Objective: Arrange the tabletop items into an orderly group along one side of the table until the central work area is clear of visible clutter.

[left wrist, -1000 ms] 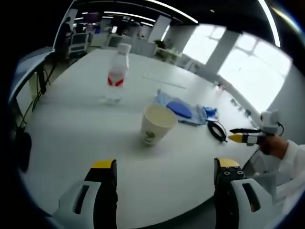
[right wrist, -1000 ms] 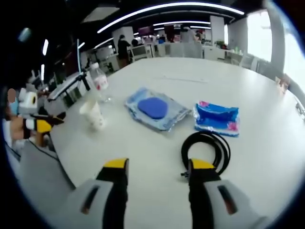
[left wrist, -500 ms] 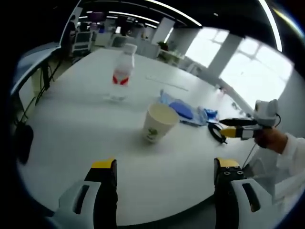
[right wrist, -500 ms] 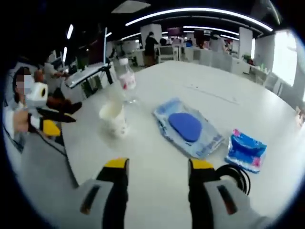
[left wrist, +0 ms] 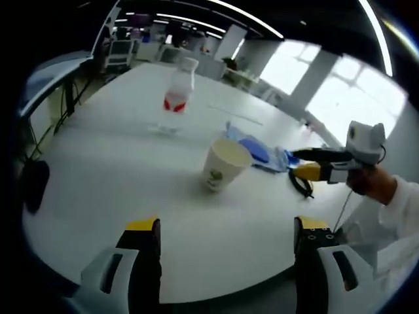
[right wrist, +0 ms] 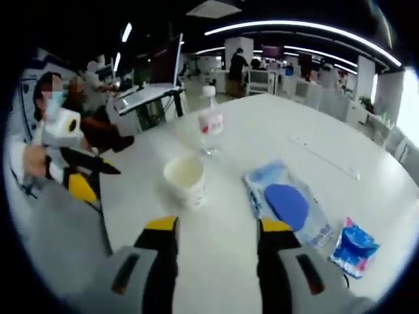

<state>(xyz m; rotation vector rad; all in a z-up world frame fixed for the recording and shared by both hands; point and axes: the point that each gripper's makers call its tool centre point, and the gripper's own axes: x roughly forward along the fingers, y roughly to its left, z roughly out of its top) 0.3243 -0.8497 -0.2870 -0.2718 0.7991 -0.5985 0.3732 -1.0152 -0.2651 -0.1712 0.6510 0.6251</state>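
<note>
Left gripper [left wrist: 226, 229]: yellow-tipped jaws spread, nothing between. Right gripper [right wrist: 216, 229]: jaws spread, empty; seen too at right of left gripper view. Paper cup [left wrist: 224, 164] mid-frame, tapered, white, upright, open mouth, inside looks empty. Clear plastic bottle [left wrist: 178, 93] upper left, red label, capped. Glossy pouch with blue oval [right wrist: 286, 205] centre-right; blue packet [right wrist: 354, 248] lower right. Black cable coil [left wrist: 302, 182] right. Smooth white table [left wrist: 98, 170].

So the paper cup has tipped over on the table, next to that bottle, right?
Not quite: the cup stands upright on the table, its open mouth facing up, as the right gripper view shows. The bottle does stand just beyond it.
</note>
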